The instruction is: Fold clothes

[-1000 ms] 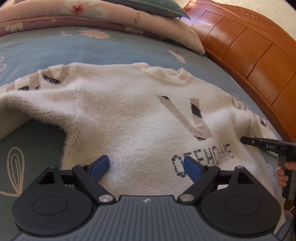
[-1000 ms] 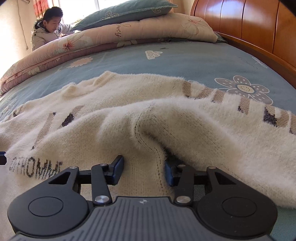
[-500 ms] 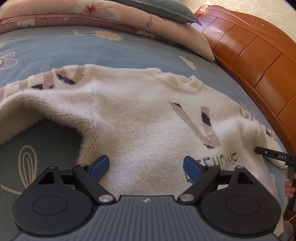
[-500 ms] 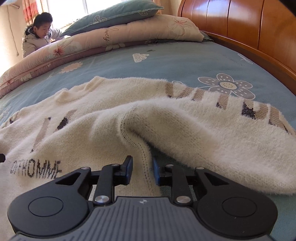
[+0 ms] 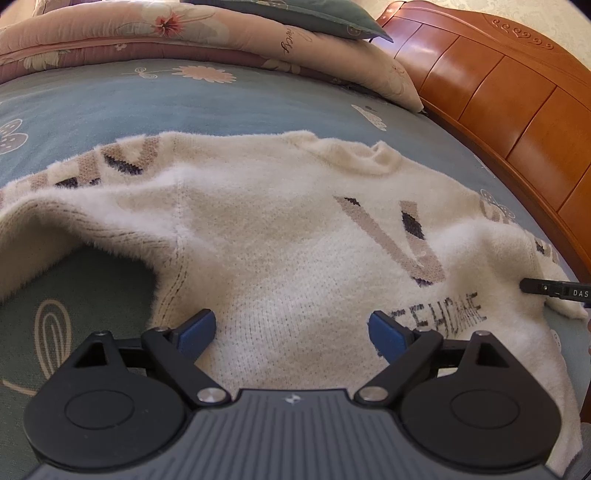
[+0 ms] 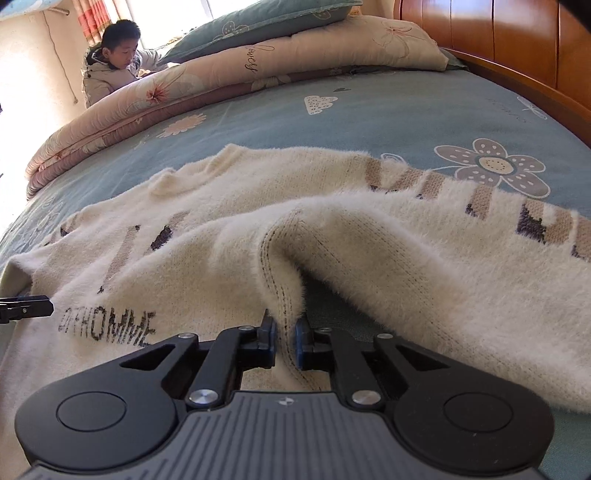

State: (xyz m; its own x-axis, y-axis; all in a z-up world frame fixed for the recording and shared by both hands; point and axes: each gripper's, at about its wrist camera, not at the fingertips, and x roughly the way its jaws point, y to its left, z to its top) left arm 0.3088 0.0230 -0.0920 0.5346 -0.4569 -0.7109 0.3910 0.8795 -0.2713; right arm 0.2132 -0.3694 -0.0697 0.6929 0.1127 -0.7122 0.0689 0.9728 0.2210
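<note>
The cream sweater (image 5: 295, 236) is spread flat on the blue bed (image 5: 184, 103). The right tongs (image 6: 284, 341) have just been closed on its side seam at six o'clock. The left tongs (image 5: 291, 330) are held wide apart over its hem.

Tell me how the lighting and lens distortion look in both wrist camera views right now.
Left wrist view: even daylight, sharp, soft shadow under the sweater sleeve; fisheye bends the headboard and darkens the corners. Right wrist view: window at top left blown out with glare beside the person; sweater crisp, bed edge curved by the fisheye.
</note>
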